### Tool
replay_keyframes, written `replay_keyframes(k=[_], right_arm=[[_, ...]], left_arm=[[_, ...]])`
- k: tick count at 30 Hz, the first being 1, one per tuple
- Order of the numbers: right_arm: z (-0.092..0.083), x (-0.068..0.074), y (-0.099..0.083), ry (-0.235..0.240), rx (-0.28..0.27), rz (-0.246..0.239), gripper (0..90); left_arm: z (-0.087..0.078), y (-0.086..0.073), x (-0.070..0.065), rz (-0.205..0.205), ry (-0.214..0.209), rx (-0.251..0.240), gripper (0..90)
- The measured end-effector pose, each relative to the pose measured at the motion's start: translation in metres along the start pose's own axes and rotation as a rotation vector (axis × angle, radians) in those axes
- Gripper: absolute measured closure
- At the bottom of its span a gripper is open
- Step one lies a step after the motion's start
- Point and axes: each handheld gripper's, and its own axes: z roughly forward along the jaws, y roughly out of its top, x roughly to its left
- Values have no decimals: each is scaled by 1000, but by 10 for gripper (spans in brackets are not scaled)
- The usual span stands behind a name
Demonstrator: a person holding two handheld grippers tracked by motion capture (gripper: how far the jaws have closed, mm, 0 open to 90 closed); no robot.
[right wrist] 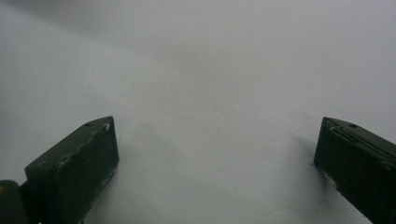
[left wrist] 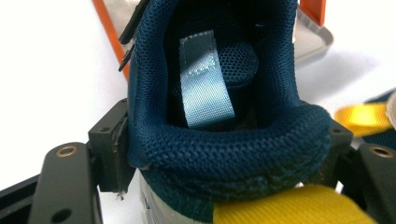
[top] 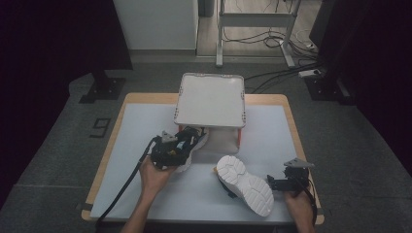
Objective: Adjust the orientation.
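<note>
Left gripper: jaws part open, clamped on the heel collar of a blue shoe. In the left gripper view the collar fills the gap between the two black jaws, pads pressed to either side of it.
Blue shoe: held at the heel, toe pointing away toward the box; in the high view it sits at the box's near edge, left of centre. White sole along its underside.
Shoe inside: dark mesh lining, a pale blue tab hanging down the back of the heel.
Yellow strap: runs across the bottom of the left gripper view, just under the collar; a second yellow loop shows at the right edge.
Right gripper: jaws wide apart, nothing between them. In the right gripper view the fingertips stand over bare white mat.
Right gripper place: near right corner of the table, pointing left toward the second shoe.
Second shoe: lies on its side on the mat, white sole turned up, just beside the right gripper; contact cannot be told.
Box: white lid raised, orange edge visible beneath it, at the far middle of the table.
Table: wooden rim, white mat over most of the top.
</note>
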Motion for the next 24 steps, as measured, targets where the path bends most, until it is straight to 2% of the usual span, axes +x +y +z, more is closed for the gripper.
replay_keyframes(k=[6, 9, 13, 18, 21, 22, 24], right_arm=[[0, 0, 0, 0, 0, 0, 0], [0, 0, 0, 0, 0, 0, 0], [0, 0, 0, 0, 0, 0, 0], [0, 0, 0, 1, 0, 0, 0], [0, 0, 0, -1, -2, 1, 0], [0, 0, 0, 1, 0, 0, 0], [0, 0, 0, 1, -1, 0, 0]], left_arm=[[17, 11, -4, -16, 50, -17, 258], [27, 13, -3, -45, 75, -9, 258], [37, 12, -1, -48, 106, 6, 256], [43, 10, -1, -50, 105, 2, 247], [45, 11, 2, -67, 72, 5, 218], [44, 11, 4, -77, 52, 14, 180], [42, 12, 4, -75, 47, 9, 160]])
